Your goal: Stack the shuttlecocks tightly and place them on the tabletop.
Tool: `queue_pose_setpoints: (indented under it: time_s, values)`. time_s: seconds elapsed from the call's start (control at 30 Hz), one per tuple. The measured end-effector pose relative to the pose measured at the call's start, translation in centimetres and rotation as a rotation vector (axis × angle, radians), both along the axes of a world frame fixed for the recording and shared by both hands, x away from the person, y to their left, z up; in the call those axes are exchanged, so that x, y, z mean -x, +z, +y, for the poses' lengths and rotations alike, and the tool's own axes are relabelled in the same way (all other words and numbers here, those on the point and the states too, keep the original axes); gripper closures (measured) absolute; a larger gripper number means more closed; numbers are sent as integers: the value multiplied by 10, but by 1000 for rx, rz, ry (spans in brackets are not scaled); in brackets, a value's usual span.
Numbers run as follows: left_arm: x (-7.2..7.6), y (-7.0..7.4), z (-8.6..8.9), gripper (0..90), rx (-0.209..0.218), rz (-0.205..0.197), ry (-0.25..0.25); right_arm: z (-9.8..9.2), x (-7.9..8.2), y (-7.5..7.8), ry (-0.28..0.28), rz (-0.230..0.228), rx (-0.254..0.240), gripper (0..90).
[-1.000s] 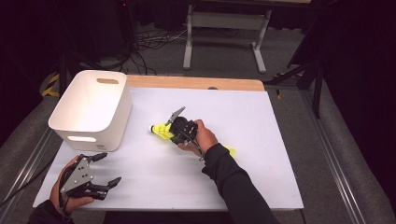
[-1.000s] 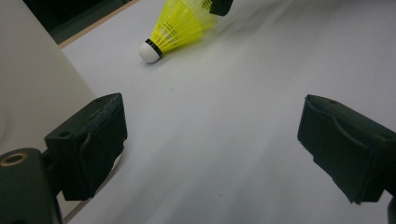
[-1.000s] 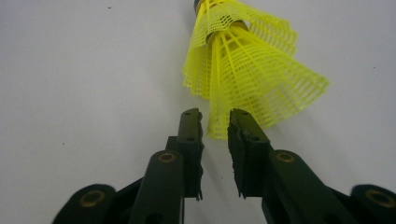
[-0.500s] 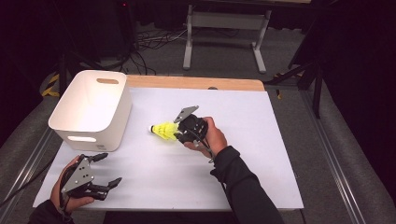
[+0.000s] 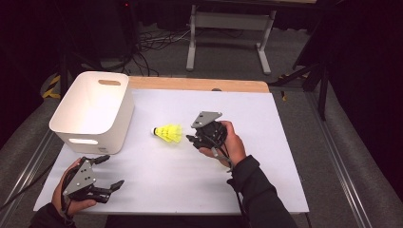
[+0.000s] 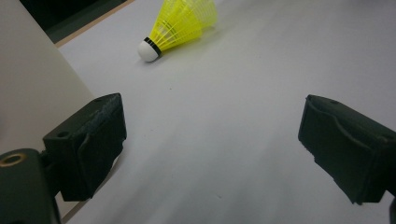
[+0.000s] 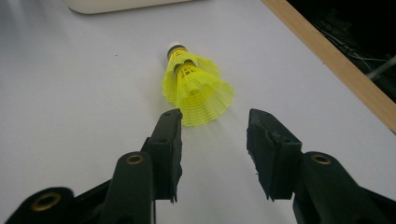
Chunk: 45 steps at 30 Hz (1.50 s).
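Shuttlecock [image 5: 168, 132] lies loose before the right gripper [image 5: 194, 139], whose parted, empty fingers have just been opening; a nudge could roll it.

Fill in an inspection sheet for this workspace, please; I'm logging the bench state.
Surface: white table top, wooden strip along the far edge.
Job's things: yellow shuttlecock lying on its side, cork toward the white bin; the bin looks empty.
Clutter: nothing seen.
Grippers: right gripper open just behind the shuttlecock's skirt, its jaws have just been opening, nothing between them; left gripper open near the front edge.
Cables: a cable trails from the right gripper; more on the floor beyond.
Surroundings: dark room, metal stand behind.
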<state>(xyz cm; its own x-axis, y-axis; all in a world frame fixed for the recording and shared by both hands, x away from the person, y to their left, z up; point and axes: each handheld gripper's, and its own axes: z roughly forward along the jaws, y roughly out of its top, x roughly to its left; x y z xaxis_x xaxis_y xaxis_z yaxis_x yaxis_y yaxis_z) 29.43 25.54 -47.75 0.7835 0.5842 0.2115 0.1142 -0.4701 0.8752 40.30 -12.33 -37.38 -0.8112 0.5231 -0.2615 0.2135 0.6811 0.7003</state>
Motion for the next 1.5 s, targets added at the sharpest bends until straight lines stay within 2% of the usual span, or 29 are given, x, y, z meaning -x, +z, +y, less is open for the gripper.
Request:
queue_pose_setpoints:
  time_s: [0.17, 0.27, 0.5, 0.77, 0.87, 0.97, 1.27, 1.43, 1.5]
  values:
    - [0, 0, -1, 84, -2, -3, -3, -11, 10, 5, 7, -23, -22, 535]
    - [1, 1, 0, 83, -3, -7, -4, -17, 14, 5, -4, -32, -16, 517]
    - [1, 1, 1, 83, 3, -6, -4, -30, 19, 4, -34, -38, -36, 487]
    - [1, 1, 0, 83, 1, -5, -3, -55, 34, -8, -108, -51, -74, 412]
    - [0, 0, 0, 83, -3, -3, -5, -66, 42, -13, -137, -65, -106, 398]
    - [1, 1, 0, 82, -11, -6, -8, -73, 49, -16, -160, -89, -100, 359]
    - [1, 0, 0, 82, 0, -9, -10, -88, 65, -27, -200, -122, -126, 282]
    - [1, 0, 0, 82, -3, -10, -11, -92, 76, -40, -203, -142, -136, 286]
    - [1, 1, 0, 82, -11, -12, -13, -94, 80, -46, -204, -135, -146, 297]
